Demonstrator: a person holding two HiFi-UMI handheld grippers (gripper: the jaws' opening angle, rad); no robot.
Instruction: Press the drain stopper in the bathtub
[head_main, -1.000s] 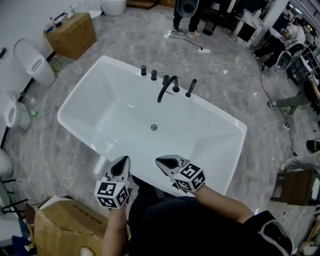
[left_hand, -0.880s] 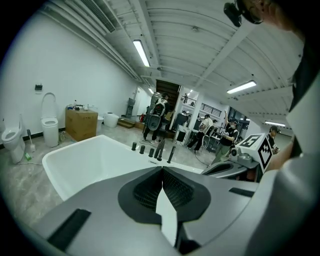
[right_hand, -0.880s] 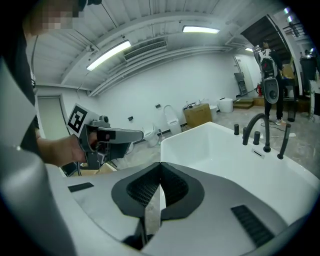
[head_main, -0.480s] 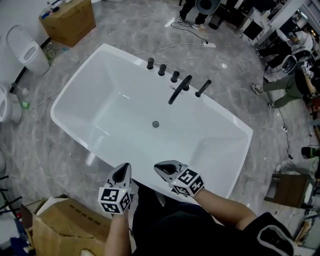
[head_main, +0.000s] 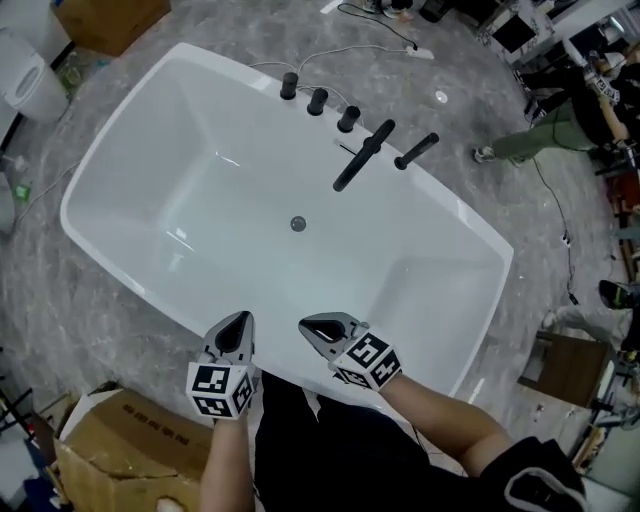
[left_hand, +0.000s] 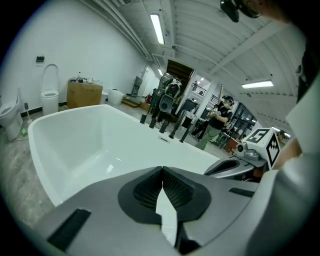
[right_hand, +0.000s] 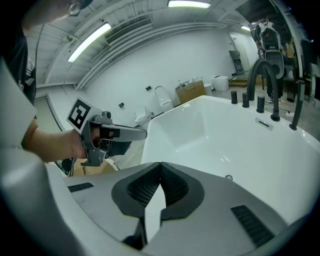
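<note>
A white bathtub (head_main: 130, 140) fills the head view, with a small round metal drain stopper (head_main: 298, 224) on its floor near the middle. The same drain stopper (right_hand: 228, 177) shows small in the right gripper view. My left gripper (head_main: 237, 322) hovers over the tub's near rim, shut and empty. My right gripper (head_main: 308, 325) is beside it, also shut with nothing held. Both are well short of the stopper. In the gripper views the left gripper (left_hand: 162, 170) and the right gripper (right_hand: 160, 165) have their tips touching.
A black faucet spout (head_main: 360, 157) and several black knobs (head_main: 317, 100) stand on the tub's far rim. A cardboard box (head_main: 130, 455) is at my lower left, another (head_main: 105, 20) at the top left. A toilet (head_main: 25, 85) and cables lie on the grey floor.
The view has moved closer over the tub; the stopper now sits higher and more central. Both grippers stay shut at the near rim, about where they were.
</note>
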